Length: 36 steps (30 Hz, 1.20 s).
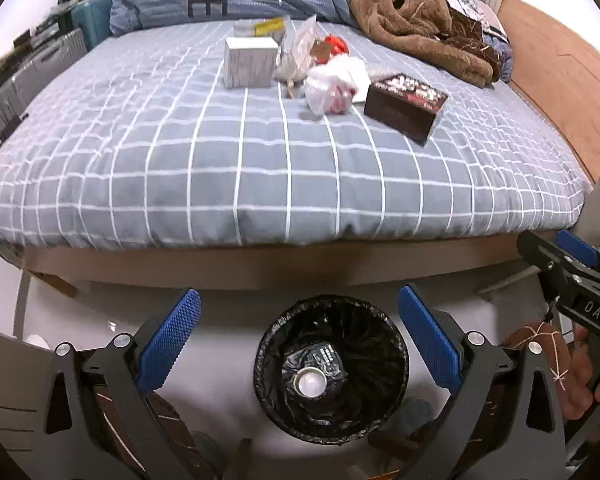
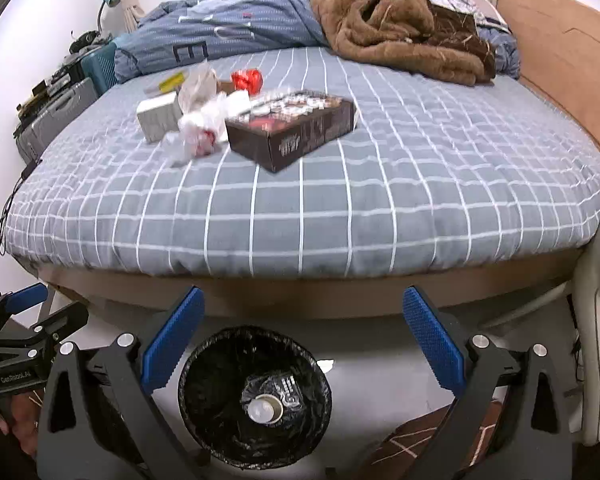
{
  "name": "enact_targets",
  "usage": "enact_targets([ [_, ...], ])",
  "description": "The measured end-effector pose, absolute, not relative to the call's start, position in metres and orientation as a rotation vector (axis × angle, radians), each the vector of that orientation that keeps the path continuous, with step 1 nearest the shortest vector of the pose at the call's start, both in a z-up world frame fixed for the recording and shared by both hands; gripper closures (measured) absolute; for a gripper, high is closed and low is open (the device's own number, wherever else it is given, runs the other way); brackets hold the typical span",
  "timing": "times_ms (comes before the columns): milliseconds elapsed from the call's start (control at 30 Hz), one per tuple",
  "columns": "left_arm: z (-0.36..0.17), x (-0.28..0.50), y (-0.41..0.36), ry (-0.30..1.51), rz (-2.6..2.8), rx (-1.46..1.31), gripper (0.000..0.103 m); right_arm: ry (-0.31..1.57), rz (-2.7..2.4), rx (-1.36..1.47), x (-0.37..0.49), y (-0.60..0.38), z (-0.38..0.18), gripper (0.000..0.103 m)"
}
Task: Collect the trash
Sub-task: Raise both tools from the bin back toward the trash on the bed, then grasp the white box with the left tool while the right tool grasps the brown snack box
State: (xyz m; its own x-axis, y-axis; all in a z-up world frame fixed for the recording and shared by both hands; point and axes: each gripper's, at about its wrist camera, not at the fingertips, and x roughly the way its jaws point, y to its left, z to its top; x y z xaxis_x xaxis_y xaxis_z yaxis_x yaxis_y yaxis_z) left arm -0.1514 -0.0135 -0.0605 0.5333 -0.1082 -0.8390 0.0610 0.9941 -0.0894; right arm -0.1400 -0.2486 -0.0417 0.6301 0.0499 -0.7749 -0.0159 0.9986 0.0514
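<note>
Nearest the lenses, both grippers, left (image 1: 300, 332) and right (image 2: 304, 332), hang with blue pads spread wide and nothing between them, above a black-lined bin (image 1: 260, 360) on the pale floor just off the bed's foot edge, a silver-lidded can (image 1: 311, 383) and crumpled wrapper at its bottom. The bed (image 2: 340, 220), under a grey checked sheet, carries the trash past its middle, toward the far left: a dark brown box (image 2: 296, 130), long axis slanting from near-left to far-right, touching a crumpled white-and-red bag (image 2: 202, 130), with a grey-white box (image 2: 156, 118), clear wrapper (image 2: 198, 86) and red wrapper (image 2: 246, 80) behind. A brown fleece blanket (image 2: 400, 36) and blue duvet (image 2: 220, 28) heap along the far edge, beside a wooden headboard (image 2: 560, 60) on the right, suitcases (image 2: 52, 116) on the left.
</note>
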Motion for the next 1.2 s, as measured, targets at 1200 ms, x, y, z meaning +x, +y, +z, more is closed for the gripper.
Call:
enact_targets([
  [1200, -0.028, 0.002, 0.031, 0.95, 0.028, -0.049, 0.006, 0.91, 0.017, 0.087, 0.013, -0.254, -0.011, 0.008],
])
